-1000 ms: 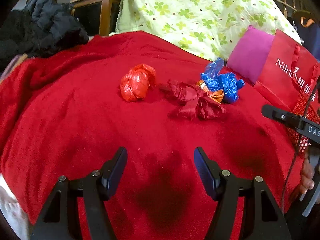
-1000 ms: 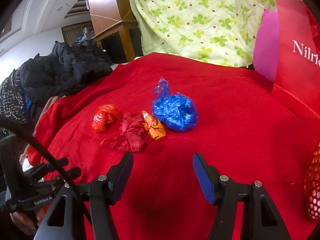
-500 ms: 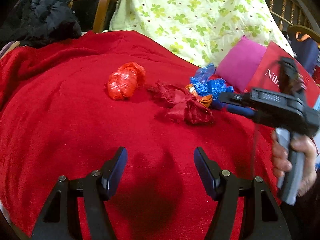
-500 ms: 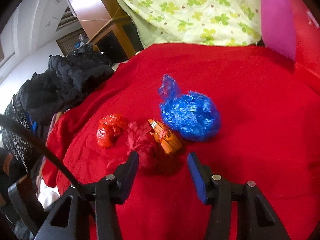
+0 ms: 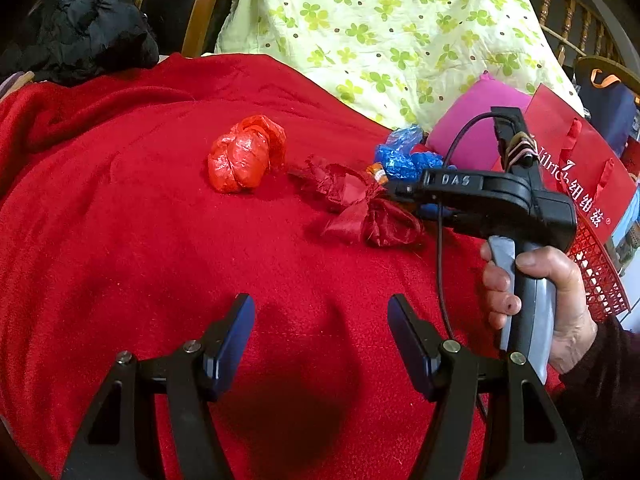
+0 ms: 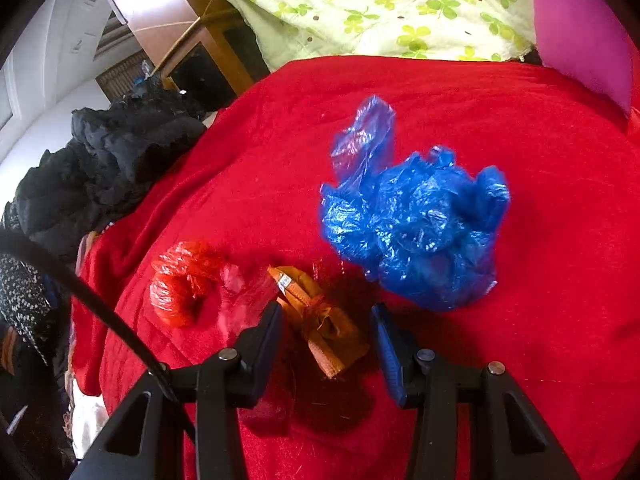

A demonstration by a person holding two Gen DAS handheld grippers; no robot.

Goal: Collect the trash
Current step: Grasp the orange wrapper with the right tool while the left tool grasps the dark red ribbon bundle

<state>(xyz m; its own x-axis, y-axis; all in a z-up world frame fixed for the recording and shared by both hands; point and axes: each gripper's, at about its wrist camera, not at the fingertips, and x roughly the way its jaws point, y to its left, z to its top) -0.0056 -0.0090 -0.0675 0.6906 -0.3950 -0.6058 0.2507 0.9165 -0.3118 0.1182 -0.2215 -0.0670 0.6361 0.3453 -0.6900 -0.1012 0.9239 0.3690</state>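
Note:
Several crumpled bits of trash lie on a red blanket (image 5: 132, 248): a bright red plastic ball (image 5: 240, 156) (image 6: 180, 284), a dark red wrapper (image 5: 360, 212), a small orange wrapper (image 6: 320, 320) (image 5: 377, 171) and a blue plastic bag (image 6: 416, 232) (image 5: 404, 156). My right gripper (image 6: 325, 338) is open, its jaws standing either side of the orange wrapper, just above the dark red one. It also shows in the left wrist view (image 5: 400, 192). My left gripper (image 5: 321, 334) is open and empty, low over the bare blanket.
A red paper bag (image 5: 576, 172) and a red mesh basket (image 5: 596, 276) stand at the right. A pink cushion (image 5: 476, 124) and a green flowered quilt (image 5: 384, 28) lie behind the trash. Black clothes (image 5: 84, 24) are piled at the far left.
My right gripper has moved forward and down until its jaws straddle the orange wrapper. My left gripper has stayed nearly still, open.

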